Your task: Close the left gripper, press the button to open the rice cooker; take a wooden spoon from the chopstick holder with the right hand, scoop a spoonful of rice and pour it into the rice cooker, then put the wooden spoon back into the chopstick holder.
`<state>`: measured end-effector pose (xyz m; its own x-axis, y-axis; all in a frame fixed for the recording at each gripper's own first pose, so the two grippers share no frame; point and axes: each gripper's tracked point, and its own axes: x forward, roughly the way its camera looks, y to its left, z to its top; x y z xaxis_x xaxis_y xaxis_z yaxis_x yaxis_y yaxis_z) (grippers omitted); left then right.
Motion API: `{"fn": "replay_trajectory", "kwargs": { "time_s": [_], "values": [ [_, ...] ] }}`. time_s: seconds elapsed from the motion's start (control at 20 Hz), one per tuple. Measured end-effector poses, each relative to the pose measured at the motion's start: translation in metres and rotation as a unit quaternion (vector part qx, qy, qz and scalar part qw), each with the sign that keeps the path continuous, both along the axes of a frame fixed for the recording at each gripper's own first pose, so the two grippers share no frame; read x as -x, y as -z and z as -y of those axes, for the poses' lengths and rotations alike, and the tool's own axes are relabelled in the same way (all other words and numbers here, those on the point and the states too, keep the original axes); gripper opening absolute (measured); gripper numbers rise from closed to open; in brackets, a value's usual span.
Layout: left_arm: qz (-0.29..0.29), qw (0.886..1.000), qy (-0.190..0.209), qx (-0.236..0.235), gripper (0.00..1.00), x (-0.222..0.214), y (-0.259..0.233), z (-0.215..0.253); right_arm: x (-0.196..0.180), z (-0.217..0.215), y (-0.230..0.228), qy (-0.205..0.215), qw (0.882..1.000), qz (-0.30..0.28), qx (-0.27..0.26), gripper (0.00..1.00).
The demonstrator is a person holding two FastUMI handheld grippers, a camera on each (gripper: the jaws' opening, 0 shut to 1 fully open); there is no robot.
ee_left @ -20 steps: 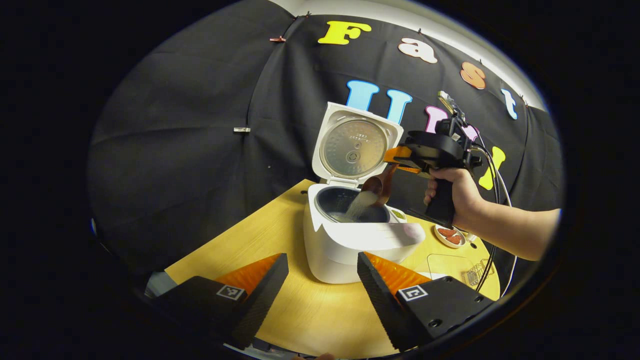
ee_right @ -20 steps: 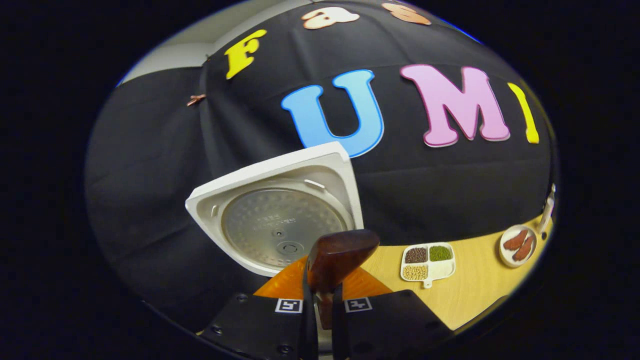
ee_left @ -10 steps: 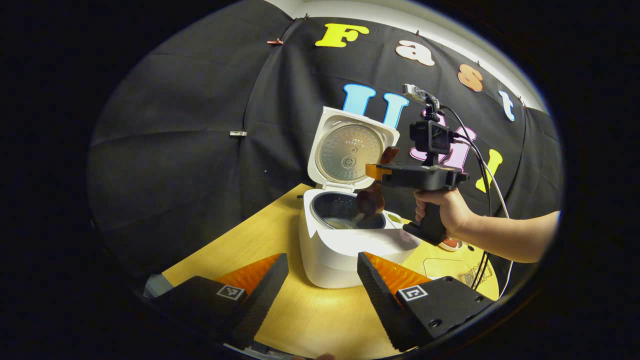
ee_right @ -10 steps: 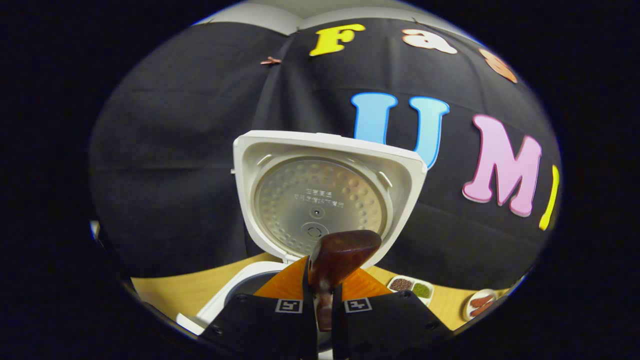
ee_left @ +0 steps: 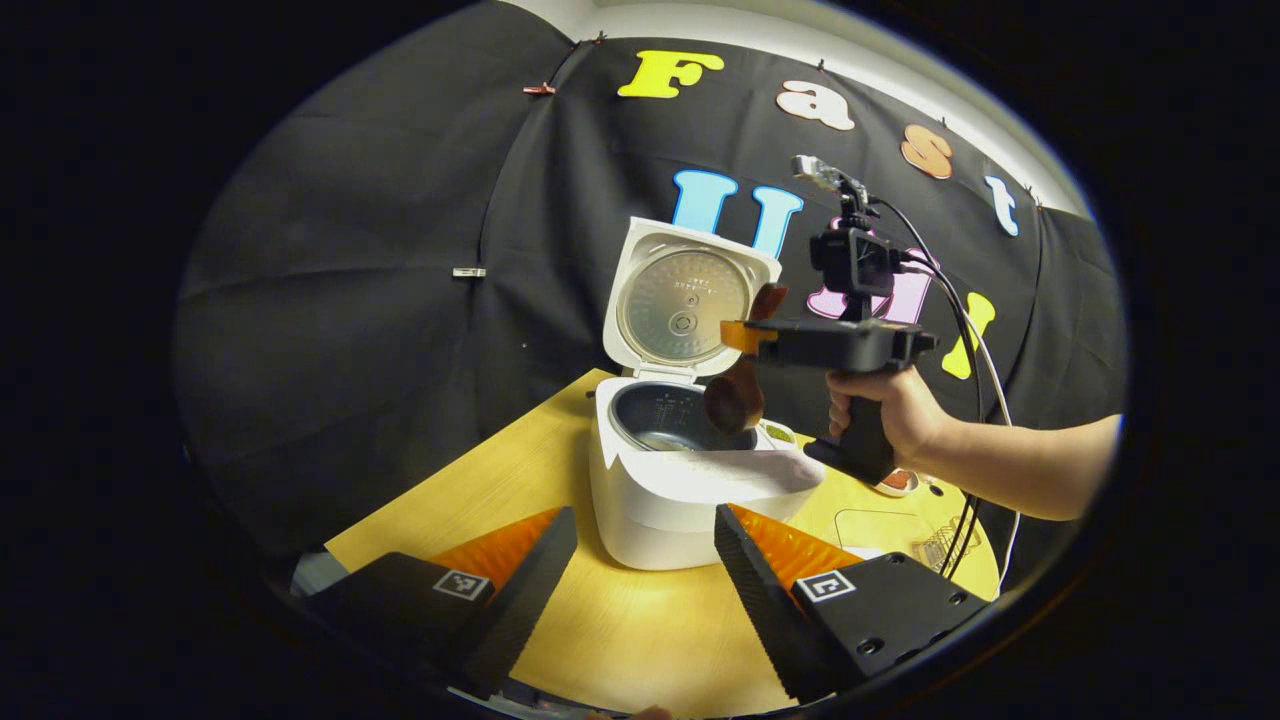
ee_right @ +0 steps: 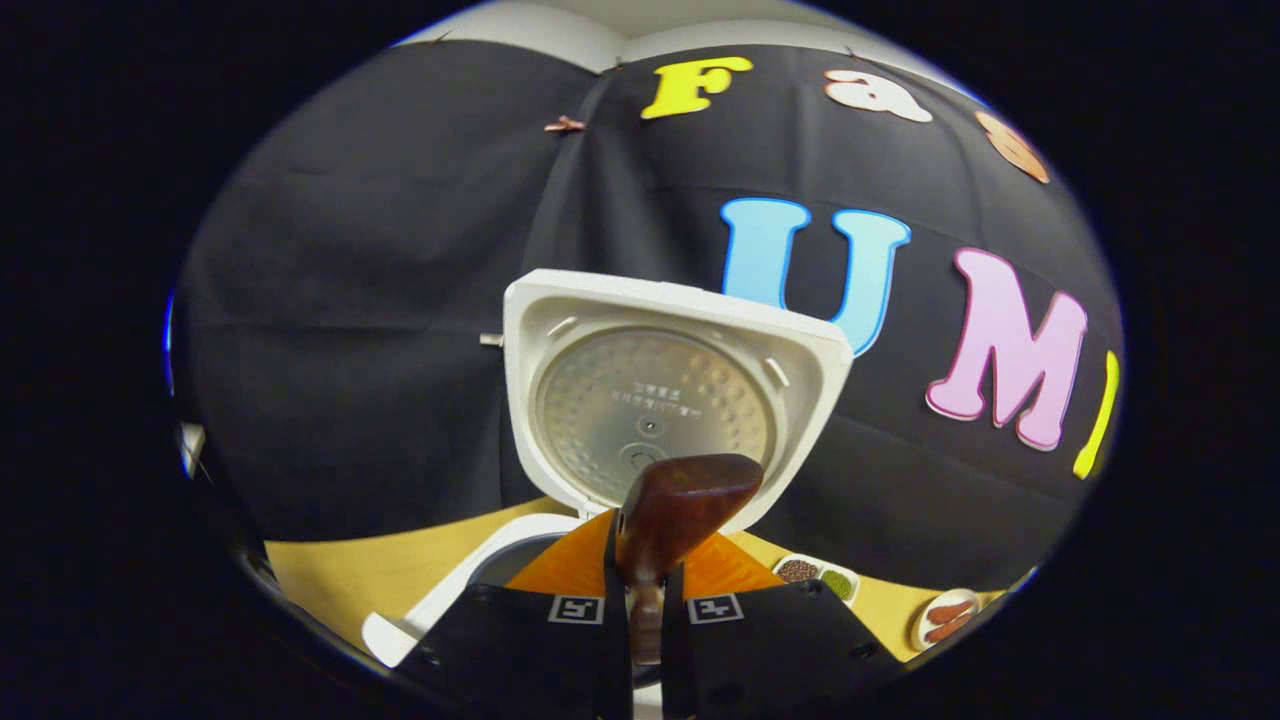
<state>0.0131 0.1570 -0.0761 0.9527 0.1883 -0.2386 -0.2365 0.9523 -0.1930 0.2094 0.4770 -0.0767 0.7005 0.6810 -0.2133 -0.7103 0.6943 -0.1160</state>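
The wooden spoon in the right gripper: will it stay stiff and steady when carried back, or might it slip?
The wooden spoon looks rigid, so it will probably not bend. The right gripper clamps only its narrow handle, with the bowl hanging down over the rice cooker in the left gripper view, so it might pivot if bumped. Its glossy surface could be somewhat slippery.

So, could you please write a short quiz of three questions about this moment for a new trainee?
1. True or false: the rice cooker lid stands open.
2. What does the right gripper hold? A) a wooden spoon B) a bowl C) nothing
3. Fill in: in the left gripper view, the spoon's bowl hangs over the cooker's inner ____.

Key
1. True: the lid is raised and its metal inner plate faces forward.
2. A: both fingers press on the handle.
3. Pot. The left gripper stands open in front of the cooker, above the table.
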Motion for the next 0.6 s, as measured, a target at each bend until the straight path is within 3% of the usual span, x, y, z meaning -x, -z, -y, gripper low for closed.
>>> {"fn": "replay_trajectory", "kwargs": {
  "time_s": [0.2, 0.25, 0.35, 0.6],
  "values": [
    [0.003, 1.000, 0.008, 0.001, 0.96, 0.006, -0.001, 0.015, -0.004, 0.034, -0.039, 0.039, 0.991, -0.073, -0.101, 0.16],
    [0.005, 1.000, 0.011, -0.003, 0.96, 0.007, -0.003, 0.019, -0.004, 0.046, -0.049, 0.047, 0.987, -0.087, -0.123, 0.12],
    [0.006, 1.000, 0.017, -0.012, 0.96, 0.008, -0.004, 0.026, -0.006, 0.077, -0.070, 0.068, 0.979, -0.100, -0.165, 0.15],
    [0.010, 0.999, 0.044, -0.017, 0.96, 0.009, -0.007, 0.055, 0.000, 0.174, -0.105, 0.119, 0.967, -0.095, -0.206, 0.16]
  ]
}}
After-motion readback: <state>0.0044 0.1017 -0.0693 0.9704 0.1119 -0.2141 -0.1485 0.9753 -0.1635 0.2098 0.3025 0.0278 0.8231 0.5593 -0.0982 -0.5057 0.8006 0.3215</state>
